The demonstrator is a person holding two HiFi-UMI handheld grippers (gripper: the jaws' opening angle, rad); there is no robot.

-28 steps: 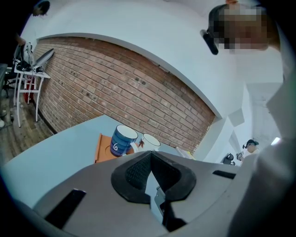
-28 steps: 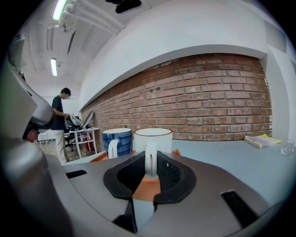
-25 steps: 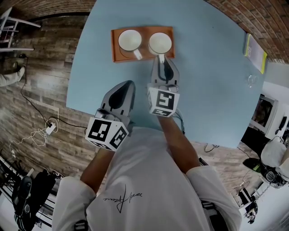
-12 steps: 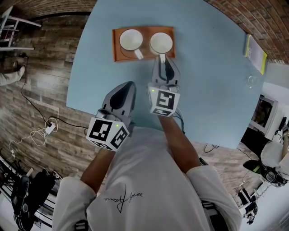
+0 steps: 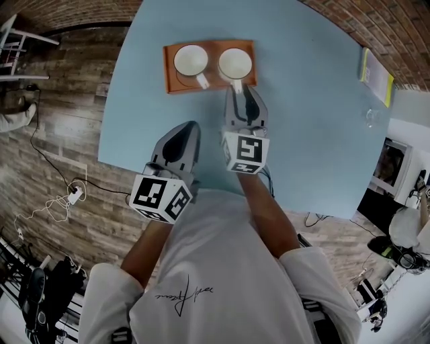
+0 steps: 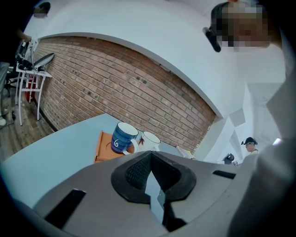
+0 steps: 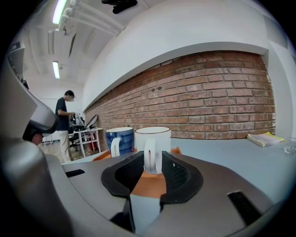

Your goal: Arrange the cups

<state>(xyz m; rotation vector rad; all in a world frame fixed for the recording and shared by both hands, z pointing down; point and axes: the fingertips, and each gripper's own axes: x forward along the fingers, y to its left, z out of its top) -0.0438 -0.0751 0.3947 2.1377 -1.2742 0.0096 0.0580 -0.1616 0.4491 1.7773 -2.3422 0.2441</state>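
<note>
Two round glazed cups, blue (image 7: 119, 139) and white (image 7: 152, 135), stand side by side on a flat orange tray (image 5: 172, 84) on the smooth pale-blue tabletop (image 5: 302, 121). The right claw (image 7: 152, 173) has just been opening, its ribbed pads loose around the white cup's looped handle (image 7: 149, 157). The left claw (image 6: 150, 159) is clenched on nothing.

Bright, even indoor light is given throughout. In the right gripper view, ceiling strip lights (image 7: 59, 10) are blown out at upper left, and the white cup (image 7: 159, 139) is rendered sharp. Only faint, soft shadows are seen on the light-blue table (image 5: 309, 101). The brick wall (image 7: 208, 92) is bent by fisheye distortion, and the corners are darkened.
</note>
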